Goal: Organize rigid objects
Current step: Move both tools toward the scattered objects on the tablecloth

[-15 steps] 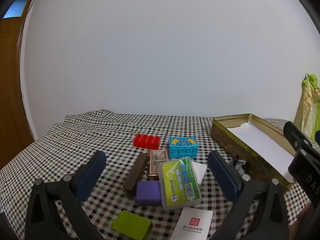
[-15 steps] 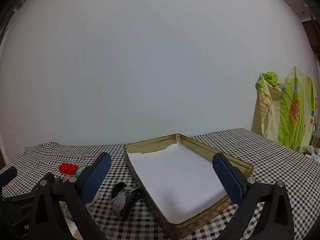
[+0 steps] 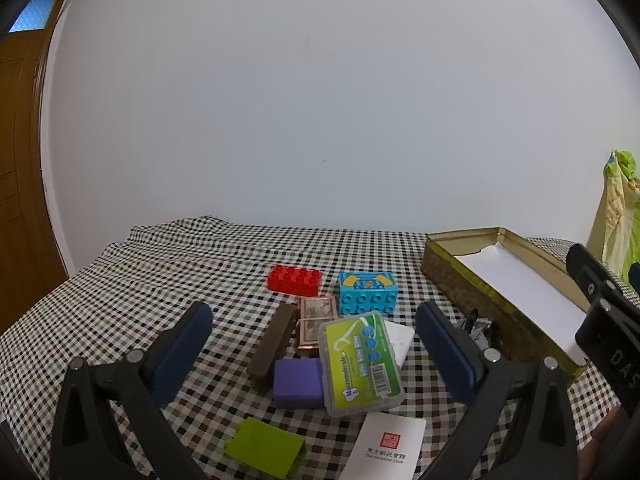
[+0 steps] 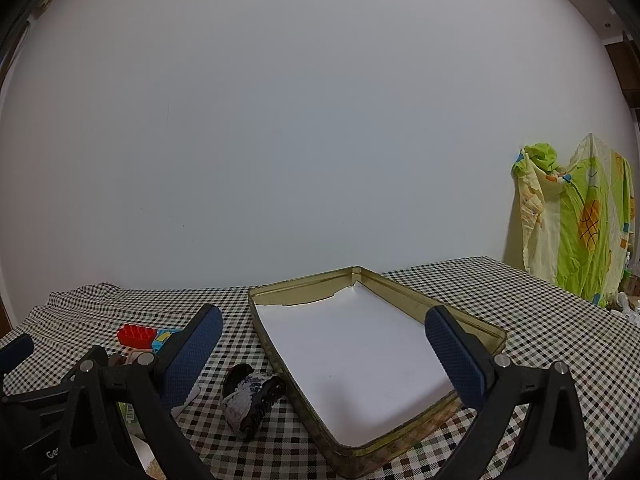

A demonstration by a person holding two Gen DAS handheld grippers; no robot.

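On the checked tablecloth lies a pile: a red brick (image 3: 295,280), a blue brick (image 3: 367,293), a brown bar (image 3: 272,340), a copper frame (image 3: 313,320), a purple block (image 3: 298,382), a green floss box (image 3: 362,362) on a white block (image 3: 401,338), a lime piece (image 3: 264,450) and a white card (image 3: 386,450). My left gripper (image 3: 314,356) is open above the pile, holding nothing. My right gripper (image 4: 324,354) is open and empty over a gold tin tray (image 4: 472,326) lined with white paper. A black hair clip (image 4: 250,398) lies left of the tray.
The tray also shows in the left wrist view (image 3: 452,276), at the right of the pile. The right gripper's body (image 3: 608,320) shows at the right edge there. A wooden door (image 3: 16,160) stands at the left. A green and yellow cloth (image 4: 576,220) hangs at the right.
Both views are nearly the same as before. The left gripper has shifted slightly; nothing was taken hold of or let go.
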